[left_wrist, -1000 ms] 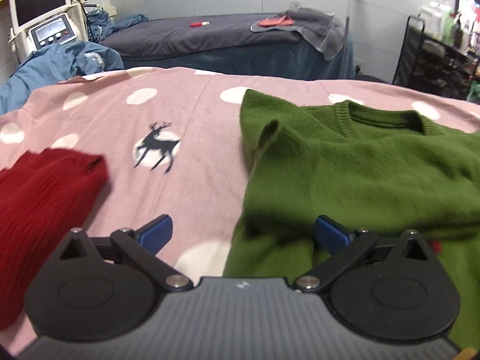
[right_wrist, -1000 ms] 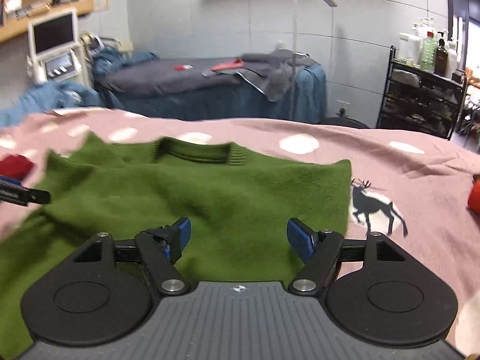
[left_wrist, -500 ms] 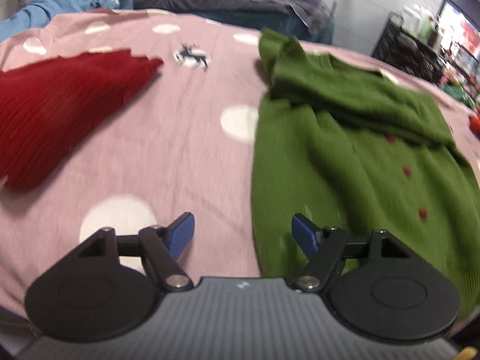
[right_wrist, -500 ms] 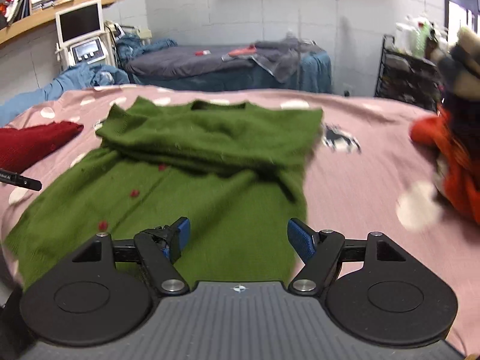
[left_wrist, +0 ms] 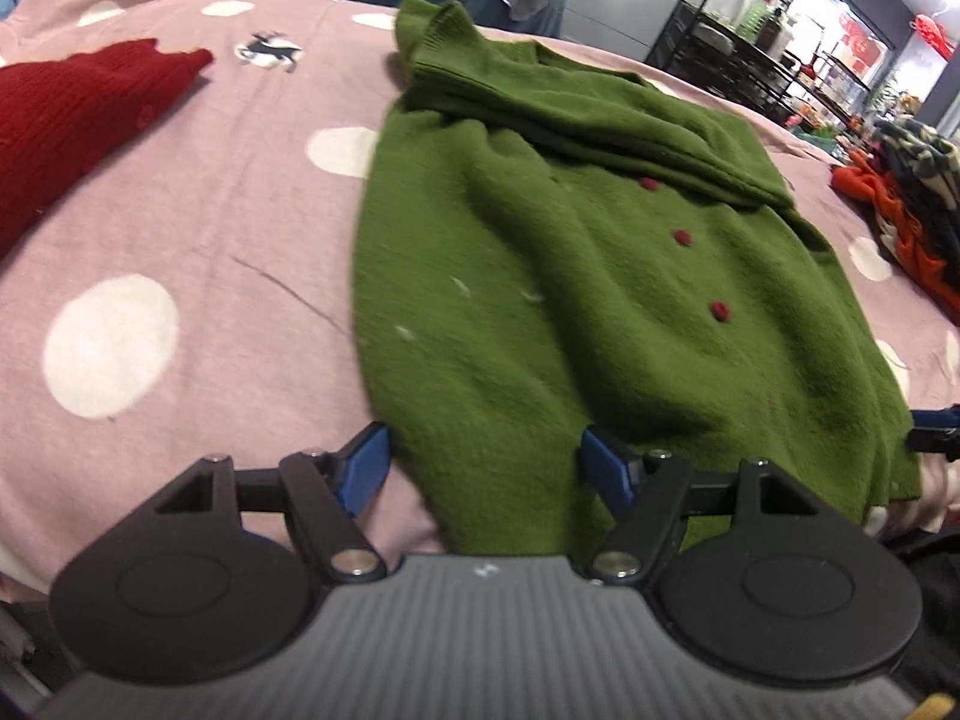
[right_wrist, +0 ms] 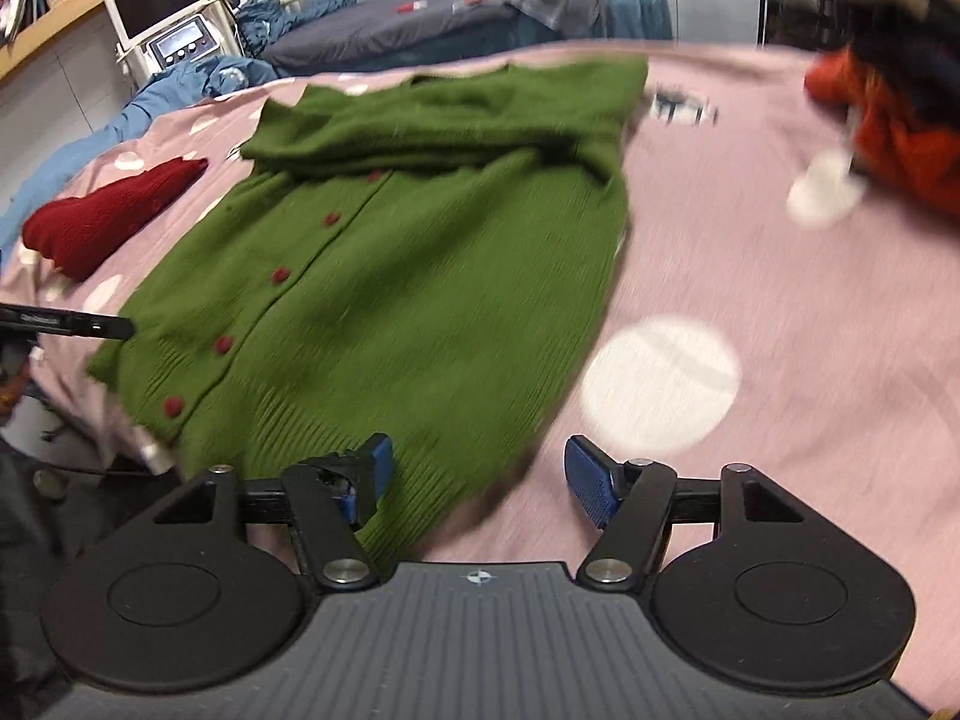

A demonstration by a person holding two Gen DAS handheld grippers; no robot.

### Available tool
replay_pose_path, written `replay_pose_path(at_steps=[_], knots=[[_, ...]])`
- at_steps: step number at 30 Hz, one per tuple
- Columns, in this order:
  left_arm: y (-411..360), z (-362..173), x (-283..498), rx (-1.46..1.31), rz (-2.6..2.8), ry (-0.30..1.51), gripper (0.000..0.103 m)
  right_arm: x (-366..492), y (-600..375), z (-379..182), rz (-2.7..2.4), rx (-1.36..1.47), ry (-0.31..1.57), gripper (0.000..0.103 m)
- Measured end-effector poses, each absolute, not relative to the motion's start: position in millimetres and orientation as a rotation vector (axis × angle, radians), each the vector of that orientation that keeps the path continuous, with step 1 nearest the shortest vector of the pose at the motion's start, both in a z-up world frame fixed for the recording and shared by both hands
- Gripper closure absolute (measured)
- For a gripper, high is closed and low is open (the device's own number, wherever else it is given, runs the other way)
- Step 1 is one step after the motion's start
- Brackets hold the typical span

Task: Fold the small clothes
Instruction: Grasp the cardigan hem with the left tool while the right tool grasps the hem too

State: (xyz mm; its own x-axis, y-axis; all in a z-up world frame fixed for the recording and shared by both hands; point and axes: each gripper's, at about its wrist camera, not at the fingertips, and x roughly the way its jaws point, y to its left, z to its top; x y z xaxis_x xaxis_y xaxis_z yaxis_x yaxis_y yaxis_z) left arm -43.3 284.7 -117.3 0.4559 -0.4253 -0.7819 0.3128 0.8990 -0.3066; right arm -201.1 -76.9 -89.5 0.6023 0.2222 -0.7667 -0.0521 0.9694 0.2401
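Note:
A green knit cardigan (left_wrist: pixel 570 276) with red buttons lies flat on the pink dotted bed cover (left_wrist: pixel 210 240), sleeves folded across its chest. My left gripper (left_wrist: pixel 486 468) is open at the hem's left corner, and the cloth's edge lies between its blue pads without being pressed. In the right wrist view the cardigan (right_wrist: pixel 420 240) stretches away from me. My right gripper (right_wrist: pixel 477 471) is open at the hem's right corner; its left pad hangs over the ribbed hem, its right pad over bare cover. The other gripper's finger shows at each view's edge.
A dark red knit garment (left_wrist: pixel 78 114) lies left of the cardigan. A pile of orange and dark clothes (right_wrist: pixel 888 120) sits at the right. Behind the bed are a grey treatment couch (right_wrist: pixel 420 24), a monitor stand (right_wrist: pixel 162 18) and a black trolley (left_wrist: pixel 750 54).
Both grippers have pulled back from the collar end to the hem, now pointing more steeply down. The left jaws have narrowed. The folded sleeves stay across the chest.

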Motion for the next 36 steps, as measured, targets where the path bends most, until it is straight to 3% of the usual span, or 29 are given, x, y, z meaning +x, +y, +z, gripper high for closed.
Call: replay_pose_path(at_steps=[9,11,13,15,18,19,20,22,24,28,34,35,36], knots=[[263.4,-117.3,-58.0,-0.036,-0.477,0.994,0.034,-204.8,-69.2,-96.3,0.224,0.253,0.954,0.004],[262.3,-117.0,-56.9,-0.032,-0.471,0.994,0.043,-205.4,-68.9,-97.0,0.242,0.253,0.963,0.004],[262.0,-117.1,-56.8,-0.034,-0.482,0.989,0.060,-204.4,-68.1,-98.4,0.255,0.256,0.970,0.008],[263.7,-118.9,-54.7,-0.066,-0.487,0.992,0.064,-204.5,-68.5,-99.1,0.269,0.266,0.971,0.023],[265.1,-120.8,-52.7,-0.102,-0.473,0.988,0.073,-203.8,-70.3,-101.1,0.273,0.286,0.979,0.029],[265.7,-120.8,-51.6,-0.113,-0.468,0.989,0.080,-203.5,-70.5,-101.4,0.273,0.291,0.980,0.031],[266.2,-119.7,-50.6,-0.120,-0.467,0.991,0.084,-203.2,-70.6,-101.5,0.275,0.293,0.982,0.039],[267.1,-113.6,-50.4,-0.126,-0.471,0.974,0.088,-202.0,-70.3,-100.9,0.281,0.297,0.984,0.070],[268.0,-98.9,-55.4,-0.067,-0.471,0.916,0.089,-201.5,-69.0,-96.5,0.293,0.292,0.971,0.087],[286.7,-80.3,-54.5,-0.037,-0.477,0.911,0.089,-207.4,-80.1,-74.0,0.317,0.335,0.919,0.089],[290.3,-112.1,-55.5,-0.006,-0.480,1.036,0.089,-218.1,-97.3,-74.7,0.277,0.321,1.012,0.091],[289.6,-113.5,-57.6,0.007,-0.479,1.028,0.088,-218.0,-96.7,-81.4,0.265,0.320,1.041,0.092],[290.4,-111.7,-59.0,0.013,-0.477,1.014,0.081,-217.7,-94.9,-87.0,0.253,0.304,1.063,0.091]])
